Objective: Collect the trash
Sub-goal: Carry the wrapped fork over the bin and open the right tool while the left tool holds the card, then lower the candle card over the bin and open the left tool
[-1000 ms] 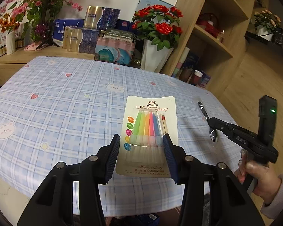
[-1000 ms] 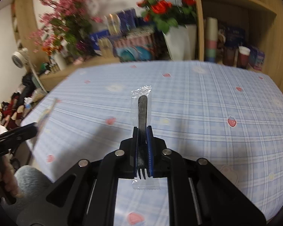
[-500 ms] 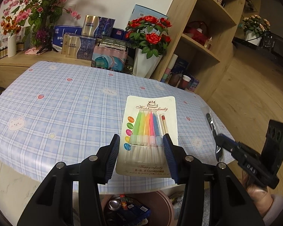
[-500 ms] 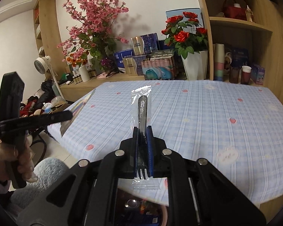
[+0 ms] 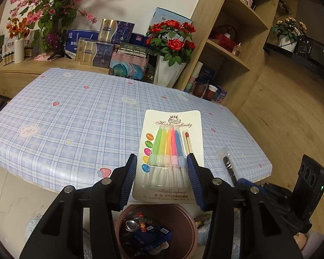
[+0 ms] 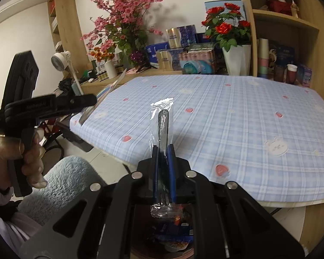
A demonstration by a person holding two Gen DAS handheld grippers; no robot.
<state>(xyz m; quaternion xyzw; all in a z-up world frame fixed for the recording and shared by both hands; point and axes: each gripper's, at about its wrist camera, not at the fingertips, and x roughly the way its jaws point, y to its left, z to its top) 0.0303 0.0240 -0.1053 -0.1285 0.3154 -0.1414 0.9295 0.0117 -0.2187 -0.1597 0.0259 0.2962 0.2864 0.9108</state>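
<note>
My left gripper (image 5: 162, 161) is shut on a white card pack of coloured birthday candles (image 5: 172, 149), held in the air past the table's near edge. Right below it stands a brown round trash bin (image 5: 183, 213) with a can and wrappers inside. My right gripper (image 6: 163, 151) is shut on a black plastic fork in a clear wrapper (image 6: 163, 125), also held above the bin (image 6: 172, 237). The right gripper (image 5: 244, 183) shows at the lower right of the left wrist view, and the left gripper (image 6: 90, 101) at the left of the right wrist view.
A table with a blue checked cloth (image 5: 80, 118) lies ahead. Behind it are a vase of red roses (image 5: 170, 64), boxes, pink flowers (image 5: 49, 10) and a wooden shelf unit (image 5: 237, 43). A grey fluffy seat (image 6: 60, 183) is at the lower left.
Both grippers have pulled back and up from the table with their items, and now hang past its edge over the trash bin, which has come into view.
</note>
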